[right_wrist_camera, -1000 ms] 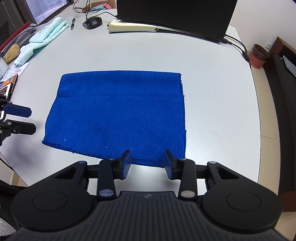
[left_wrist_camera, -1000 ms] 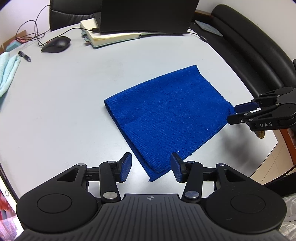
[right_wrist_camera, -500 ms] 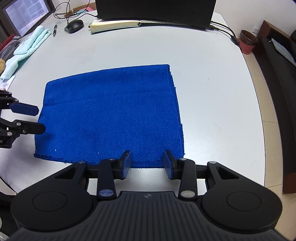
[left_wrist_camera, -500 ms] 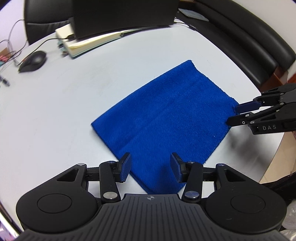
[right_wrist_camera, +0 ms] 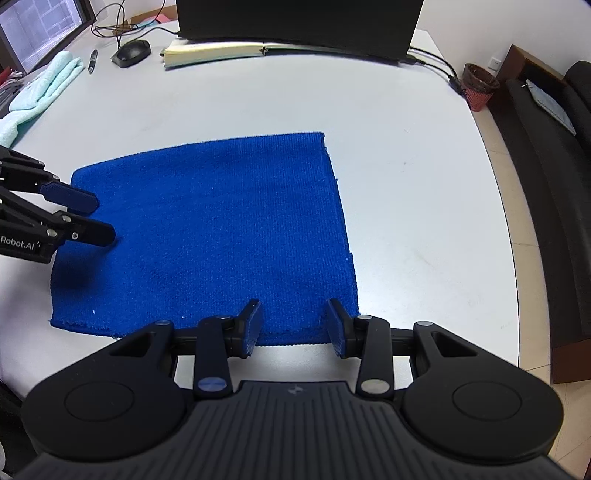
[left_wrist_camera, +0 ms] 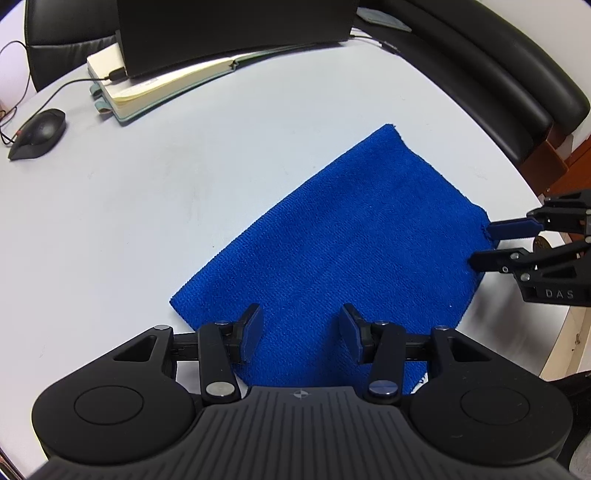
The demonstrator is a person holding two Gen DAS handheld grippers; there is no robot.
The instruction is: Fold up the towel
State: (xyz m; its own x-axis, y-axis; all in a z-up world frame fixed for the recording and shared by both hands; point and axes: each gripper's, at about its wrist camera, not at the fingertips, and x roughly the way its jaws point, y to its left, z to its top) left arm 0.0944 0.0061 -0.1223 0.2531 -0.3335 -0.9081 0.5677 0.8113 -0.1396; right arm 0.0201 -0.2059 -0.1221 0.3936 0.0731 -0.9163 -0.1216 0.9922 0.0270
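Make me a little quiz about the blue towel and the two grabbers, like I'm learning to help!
1. True or false: the blue towel lies flat on the white table.
2. Which is open: A left gripper, B right gripper, C both?
3. Fill in: the computer mouse sits beside a ___.

Key: 1 true; 2 C; 3 pen.

The towel (right_wrist_camera: pixel 207 236) lies flat on the table (right_wrist_camera: pixel 406 192), near its front edge. The left gripper (right_wrist_camera: pixel 101 218) reaches over the towel's left edge; the right gripper (right_wrist_camera: pixel 293 325) sits over its near edge, toward the right corner. Behind the towel, an open notebook (right_wrist_camera: pixel 218 50) lies under a monitor (right_wrist_camera: pixel 299 22). Left of the notebook are a mouse (right_wrist_camera: pixel 131 52), a pen (right_wrist_camera: pixel 92 61) and, at the far left, what seems a second cloth (right_wrist_camera: pixel 40 92).
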